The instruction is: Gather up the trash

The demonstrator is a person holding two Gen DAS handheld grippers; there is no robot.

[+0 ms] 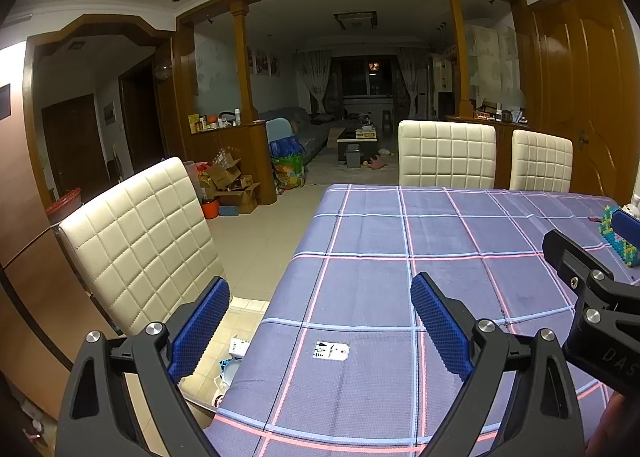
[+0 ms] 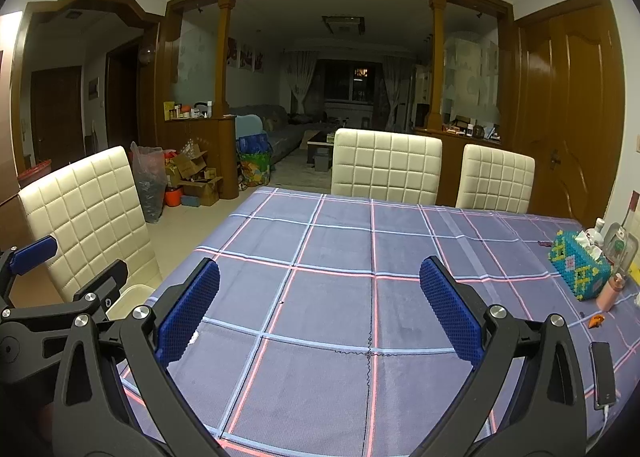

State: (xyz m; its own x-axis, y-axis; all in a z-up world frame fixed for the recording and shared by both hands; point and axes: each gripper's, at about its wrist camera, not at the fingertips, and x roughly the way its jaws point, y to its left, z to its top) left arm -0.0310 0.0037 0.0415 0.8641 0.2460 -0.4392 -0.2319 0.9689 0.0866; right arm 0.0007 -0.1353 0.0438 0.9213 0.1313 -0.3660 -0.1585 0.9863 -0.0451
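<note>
1. The small white wrapper (image 1: 331, 351) on the surface (image 1: 400, 297) carries black marks too small to read.
2. Floor items (image 1: 232, 361) by the surface's near corner are half hidden under the tablecloth.
3. The phone (image 2: 604, 375) and bottles (image 2: 618, 253) crowd the right edge, partly cut off.

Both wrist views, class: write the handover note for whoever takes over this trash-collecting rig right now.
Left gripper: open, empty, held over the near left part of the table.
Right gripper: open, empty, held over the table's middle.
Trash seen: a small white label on the checked tablecloth, between the left fingers; a small orange scrap near the phone at right.
Not trash, probably: the beaded tissue box, the pink bottle.
No bin shows by the table.
Done: nothing shows as collected.
Left: pick up the label, likely the scrap, then find a bin.
</note>
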